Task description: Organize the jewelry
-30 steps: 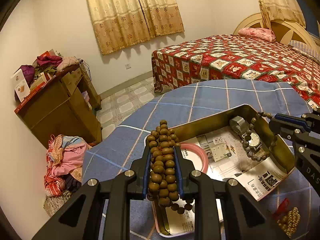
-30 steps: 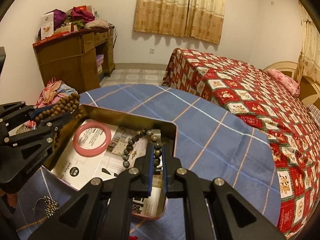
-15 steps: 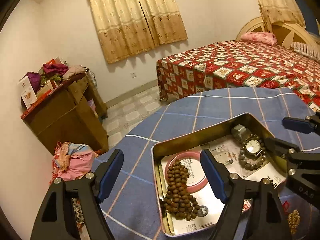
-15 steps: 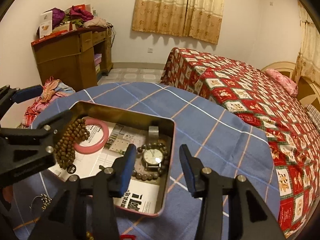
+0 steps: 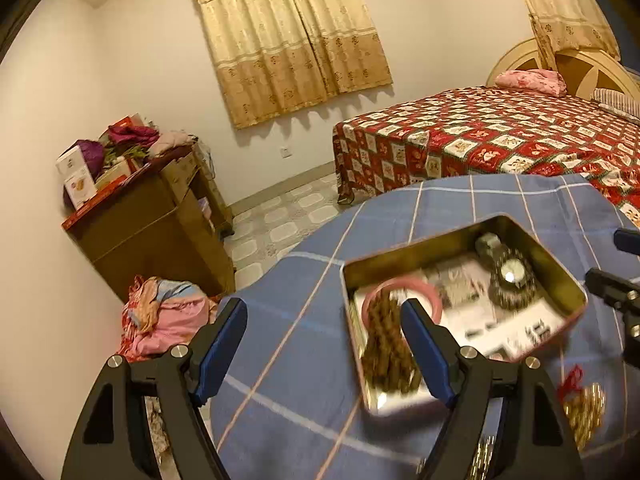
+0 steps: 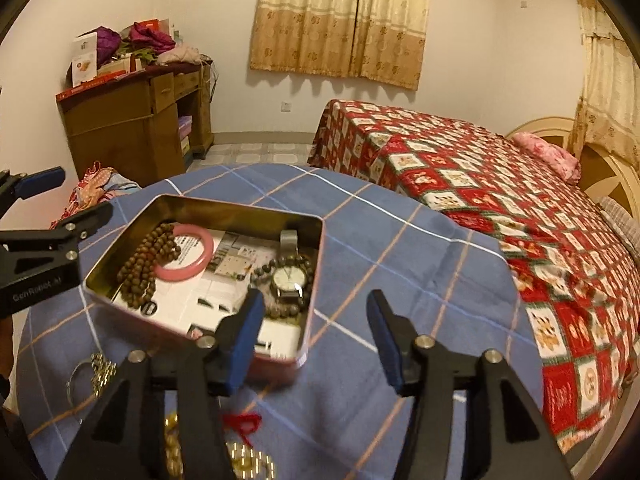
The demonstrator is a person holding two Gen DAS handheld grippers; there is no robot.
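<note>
Warm, dim indoor light from overhead, scalloped shadow cast under the beige patterned curtains [image 5: 288, 40]; left wrist view motion-blurred across the gold-walled rectangular metal tin [image 5: 460, 240], right wrist view sharper with soft foreground; glare on tin's inner wall; strong fisheye bending and black vignette at edges.

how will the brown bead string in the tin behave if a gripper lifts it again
The brown bead string lies heaped in loose loops, so it will probably hang limp and swing. Its round beads look smooth, so it may slip from the pads. It drapes over the pink bangle and might drag it.
</note>
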